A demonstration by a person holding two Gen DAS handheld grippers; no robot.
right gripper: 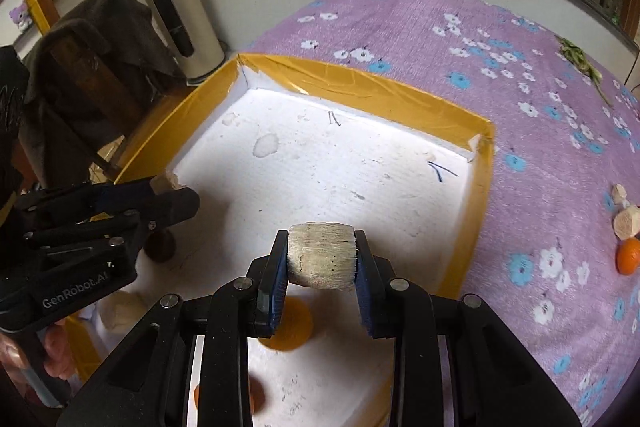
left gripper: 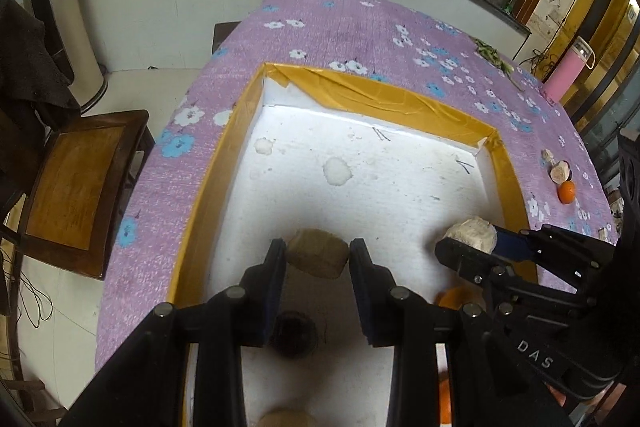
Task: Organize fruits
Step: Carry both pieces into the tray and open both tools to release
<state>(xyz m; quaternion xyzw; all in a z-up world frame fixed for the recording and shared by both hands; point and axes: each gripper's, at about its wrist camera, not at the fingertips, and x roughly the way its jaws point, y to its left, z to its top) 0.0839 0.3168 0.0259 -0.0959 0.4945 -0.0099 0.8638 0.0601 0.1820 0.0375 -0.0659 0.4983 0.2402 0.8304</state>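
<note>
While both grippers hang over the white foam tray, each pinching a fruit, my main worry is a drop. The tray floor is hard and lightly sloped in view, so a released piece could roll into the fruits already lying there: an orange sits right under my right gripper, and a dark round fruit sits under my left. Letting go from too high would cause that. The two tools are also close together, so swinging one sideways could knock the other's load loose.

My left gripper is narrowly spread, its two blue pads pressed on the sides of a tan, blocky fruit. The fruit hangs clear above the tray floor, near the left wall.

My right gripper is closed a little tighter, pinching a pale peeled fruit with a fibrous, cut-looking face. It too is held above the tray, toward the near middle.

Outside the tray, on the purple flowered cloth to the right, more fruit waits: a small orange touching two pale peeled pieces. I judge the sorting only partly done. A pink bottle stands far off at the table's edge, well apart from everything.
</note>
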